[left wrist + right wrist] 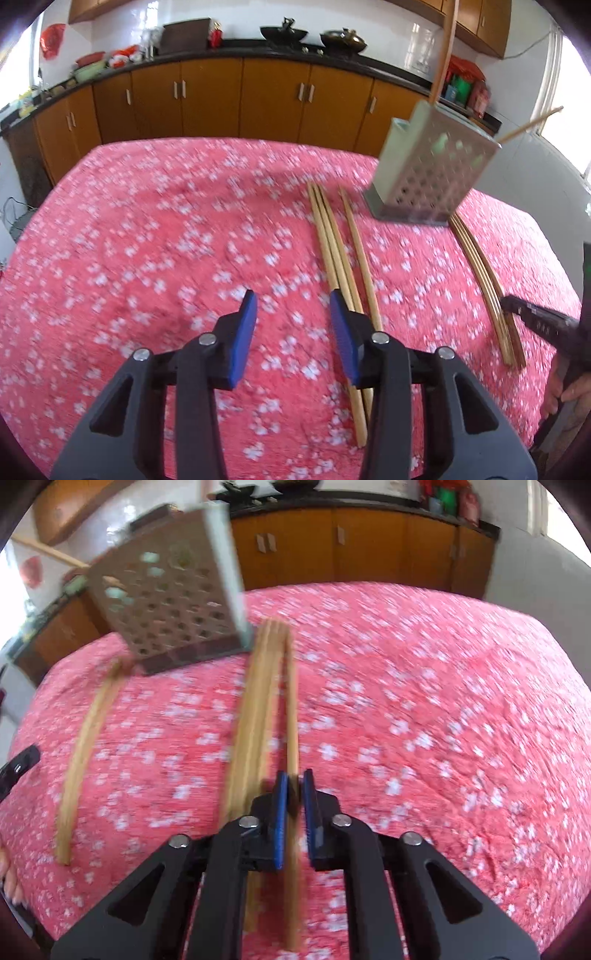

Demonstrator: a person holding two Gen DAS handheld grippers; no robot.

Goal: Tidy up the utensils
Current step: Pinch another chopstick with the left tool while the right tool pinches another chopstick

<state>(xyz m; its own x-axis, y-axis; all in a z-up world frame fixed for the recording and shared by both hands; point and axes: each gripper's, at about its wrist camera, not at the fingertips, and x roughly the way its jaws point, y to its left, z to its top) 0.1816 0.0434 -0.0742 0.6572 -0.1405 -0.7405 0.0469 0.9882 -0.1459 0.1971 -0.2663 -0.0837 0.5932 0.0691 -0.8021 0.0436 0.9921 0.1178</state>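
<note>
Orange-brown cabinets (pixel 240 99) under a black countertop (pixel 221 55), white tiled wall (pixel 388 29).

A pink floral cloth (pixel 147 236) fills the lower and middle frame in both views. Behind it, across the upper frame, runs a row of orange-brown cabinets (pixel 221 99) under a dark countertop (pixel 122 68). On that countertop, two black woks (pixel 283 34) sit at upper centre, a green basin (pixel 88 70) at upper left, and red and green packages (pixel 465 83) at upper right. White tiled wall (pixel 384 29) rises behind, below wooden wall cabinets (pixel 484 22).

Parted jaws — chopsticks (pixel 334 254) on tablecloth (pixel 147 240)
</note>
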